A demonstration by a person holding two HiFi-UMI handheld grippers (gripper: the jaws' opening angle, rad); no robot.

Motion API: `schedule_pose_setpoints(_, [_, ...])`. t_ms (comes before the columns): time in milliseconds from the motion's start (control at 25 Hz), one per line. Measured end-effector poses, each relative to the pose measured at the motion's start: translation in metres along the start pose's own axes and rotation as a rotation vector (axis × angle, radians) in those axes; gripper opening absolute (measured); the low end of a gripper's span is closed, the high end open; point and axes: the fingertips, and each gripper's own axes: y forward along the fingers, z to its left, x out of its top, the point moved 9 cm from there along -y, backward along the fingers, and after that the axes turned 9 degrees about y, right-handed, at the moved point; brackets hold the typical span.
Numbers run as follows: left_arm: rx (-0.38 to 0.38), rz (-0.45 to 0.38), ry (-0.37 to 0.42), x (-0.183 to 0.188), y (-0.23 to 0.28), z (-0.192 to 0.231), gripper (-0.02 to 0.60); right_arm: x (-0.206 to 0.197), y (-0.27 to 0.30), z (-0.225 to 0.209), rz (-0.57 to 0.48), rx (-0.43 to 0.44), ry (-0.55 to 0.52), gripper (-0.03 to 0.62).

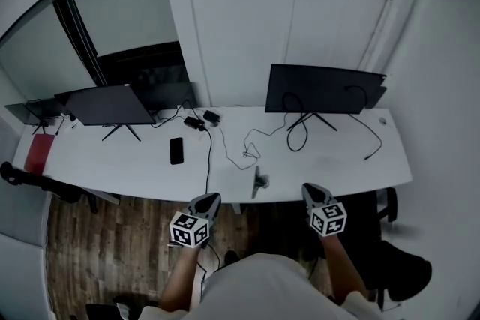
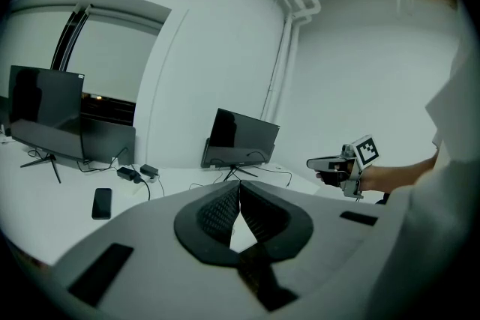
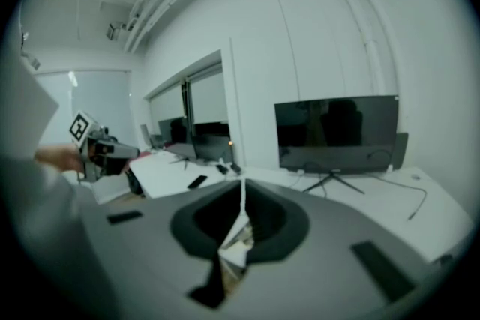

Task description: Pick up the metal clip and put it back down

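The metal clip (image 1: pixel 259 180) is a small grey piece standing on the white desk (image 1: pixel 337 161) close to its front edge, between my two grippers. My left gripper (image 1: pixel 208 198) hangs in front of the desk edge, left of the clip and apart from it. In the left gripper view its jaws (image 2: pixel 240 185) meet at the tips with nothing between them. My right gripper (image 1: pixel 314 191) is held to the clip's right, also off the desk. Seen in its own view, the right gripper (image 3: pixel 241 183) is shut and empty. Neither gripper view shows the clip clearly.
Two dark monitors (image 1: pixel 324 90) (image 1: pixel 109 105) stand at the back of the desk. A black phone (image 1: pixel 176 150), a power adapter (image 1: pixel 193 121) and loose cables (image 1: pixel 247 150) lie in the middle. A red item (image 1: pixel 39 154) sits at the far left. A black chair (image 1: pixel 405 266) stands on the floor at right.
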Motion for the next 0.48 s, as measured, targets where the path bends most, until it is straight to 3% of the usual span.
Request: schedule_pose_setpoints(480, [-0.02,-0.014,-0.019,0.002,-0.004,0.016,0.032,0.0,0.008,0.02,0.004,-0.016,0.002,0.038])
